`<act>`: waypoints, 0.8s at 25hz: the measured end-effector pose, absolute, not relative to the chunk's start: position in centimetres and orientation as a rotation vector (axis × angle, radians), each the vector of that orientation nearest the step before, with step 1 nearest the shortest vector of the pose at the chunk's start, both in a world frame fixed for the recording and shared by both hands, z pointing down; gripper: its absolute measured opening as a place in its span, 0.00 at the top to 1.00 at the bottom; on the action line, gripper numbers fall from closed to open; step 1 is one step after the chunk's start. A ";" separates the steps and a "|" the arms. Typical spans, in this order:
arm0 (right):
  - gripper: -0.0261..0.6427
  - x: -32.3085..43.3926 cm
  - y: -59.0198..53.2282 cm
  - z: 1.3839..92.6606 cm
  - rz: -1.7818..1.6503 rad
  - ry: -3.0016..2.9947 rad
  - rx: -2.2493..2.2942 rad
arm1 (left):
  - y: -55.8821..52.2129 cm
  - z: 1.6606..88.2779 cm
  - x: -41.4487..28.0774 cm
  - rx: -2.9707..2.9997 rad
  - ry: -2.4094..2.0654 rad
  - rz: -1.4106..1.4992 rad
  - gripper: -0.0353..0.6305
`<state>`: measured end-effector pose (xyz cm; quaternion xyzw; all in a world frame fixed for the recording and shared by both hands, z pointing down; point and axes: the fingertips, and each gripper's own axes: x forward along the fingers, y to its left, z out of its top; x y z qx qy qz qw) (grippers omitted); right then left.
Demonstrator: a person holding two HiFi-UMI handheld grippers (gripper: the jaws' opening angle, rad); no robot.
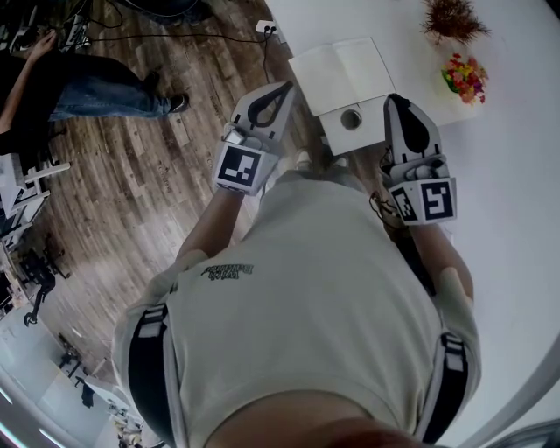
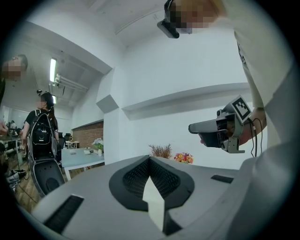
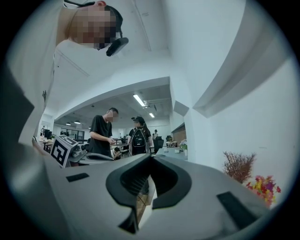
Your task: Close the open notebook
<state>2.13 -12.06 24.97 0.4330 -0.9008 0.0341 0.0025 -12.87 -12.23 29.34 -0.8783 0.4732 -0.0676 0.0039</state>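
I hold both grippers up in front of my chest, pointing about level, so neither is down at the work yet. The open notebook (image 1: 337, 74) lies flat on the white worktop (image 1: 507, 175) just beyond their tips, its pale pages facing up, roughly between the two lines they point along. The left gripper (image 1: 282, 89) hangs off the worktop's edge over the wooden floor, and its jaws are closed tip to tip with nothing between them; only a pale sliver shows through the gap behind the tips. The right gripper (image 1: 395, 101) is over the worktop at the notebook's near right corner, its jaws likewise pressed together and empty. Because both point level, neither gripper view shows the notebook at all — only the room, the other gripper, and the two bunches on the far side. A small white box (image 1: 350, 118) with a round hole sits right at the notebook's near edge; I cannot tell whether it rests on the page or just beside it. A dried plant (image 1: 451, 17) and a cluster of colourful flowers (image 1: 464, 77) stand well off to the right, out of the way. As I read it, the closing has not begun — I would need to tip one gripper down to an outer page edge and fold that half over the spine.
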 end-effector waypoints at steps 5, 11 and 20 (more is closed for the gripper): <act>0.96 2.7 -12.3 26.1 0.201 -2.834 1.337 | -11.9 29.1 -11.6 -2.750 1.495 -0.205 0.93; 0.96 3.4 -12.6 26.7 0.263 -2.838 1.323 | -11.9 29.6 -10.5 -2.773 1.487 -0.216 0.93; 0.96 1.5 -14.5 28.9 0.283 -2.820 1.171 | -13.6 30.7 -9.3 -2.778 1.565 -0.174 0.93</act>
